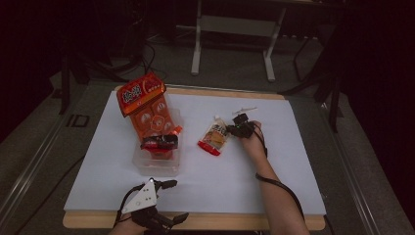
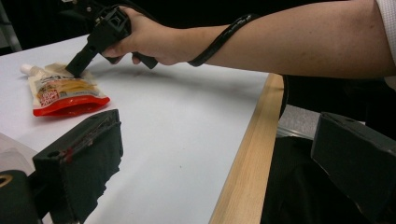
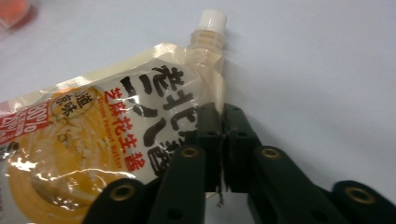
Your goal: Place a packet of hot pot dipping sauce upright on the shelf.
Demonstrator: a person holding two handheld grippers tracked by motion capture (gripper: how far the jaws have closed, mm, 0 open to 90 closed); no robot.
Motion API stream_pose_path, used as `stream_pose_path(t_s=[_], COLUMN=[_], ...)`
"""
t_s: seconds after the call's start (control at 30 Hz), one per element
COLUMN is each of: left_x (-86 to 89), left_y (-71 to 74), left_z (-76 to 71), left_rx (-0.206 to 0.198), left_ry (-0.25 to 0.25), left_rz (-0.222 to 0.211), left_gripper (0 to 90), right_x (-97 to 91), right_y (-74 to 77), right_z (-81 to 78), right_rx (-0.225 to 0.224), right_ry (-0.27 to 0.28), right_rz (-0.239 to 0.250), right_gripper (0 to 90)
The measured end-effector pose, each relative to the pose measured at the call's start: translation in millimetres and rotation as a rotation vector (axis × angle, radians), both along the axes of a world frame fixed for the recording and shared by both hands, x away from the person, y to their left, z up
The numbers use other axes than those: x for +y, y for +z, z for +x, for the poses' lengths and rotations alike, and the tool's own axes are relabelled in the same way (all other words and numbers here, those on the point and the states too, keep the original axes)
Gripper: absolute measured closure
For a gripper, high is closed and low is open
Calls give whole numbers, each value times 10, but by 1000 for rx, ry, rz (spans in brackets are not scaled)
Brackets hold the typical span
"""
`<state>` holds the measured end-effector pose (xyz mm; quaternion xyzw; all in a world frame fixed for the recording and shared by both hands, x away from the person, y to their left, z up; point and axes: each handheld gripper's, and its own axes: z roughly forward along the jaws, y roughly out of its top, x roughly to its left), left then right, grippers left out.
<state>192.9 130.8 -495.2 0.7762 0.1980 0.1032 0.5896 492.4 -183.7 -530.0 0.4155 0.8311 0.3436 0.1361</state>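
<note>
A spouted sauce pouch (image 1: pixel 214 138) with a white cap, cream top and red bottom lies flat on the white mat. My right gripper (image 1: pixel 231 129) comes at it from the right, its jaws pressed together on the pouch's side edge just below the spout (image 3: pixel 223 116). The pouch (image 3: pixel 93 140) stays on the mat. From the left gripper view the right gripper (image 2: pixel 75 70) touches the top corner of the pouch (image 2: pixel 63 93). My left gripper (image 1: pixel 175 199) rests at the mat's near edge, open, with nothing between its jaws (image 2: pixel 217 140).
A clear plastic tub (image 1: pixel 156 164) stands left of centre, holding a tall red snack bag (image 1: pixel 144 100) and a small dark red packet (image 1: pixel 159 142). A thin white stick (image 1: pixel 244 108) lies beyond the right hand. The wooden table edge (image 2: pixel 252 140) runs beside the left gripper.
</note>
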Motion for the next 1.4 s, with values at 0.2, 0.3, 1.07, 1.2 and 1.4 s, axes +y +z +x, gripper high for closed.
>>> stream_pose_path(t_s=[0.2, 0.3, 1.07, 1.2, 1.4], left_x=[-5, -2, -10, -15, -20], left_y=[0, 5, -3, -6, -22], left_z=[5, 8, 41, 44, 60], left_rx=[1, 2, 11, 11, 23], left_ry=[0, 0, -5, -7, -17], left_rz=[-4, -10, -37, -37, -64], left_gripper=[26, 26, 26, 26, 26], right_x=[27, 21, 156, 195, 317], right_y=[69, 129, 761, 813, 952], right_z=[-38, -76, -490, -540, -717], right_rx=[0, -13, -114, -124, -157], right_ry=[-26, -27, 63, 82, 155], right_rz=[-2, 14, 226, 232, 239], right_gripper=[894, 897, 898, 898, 898])
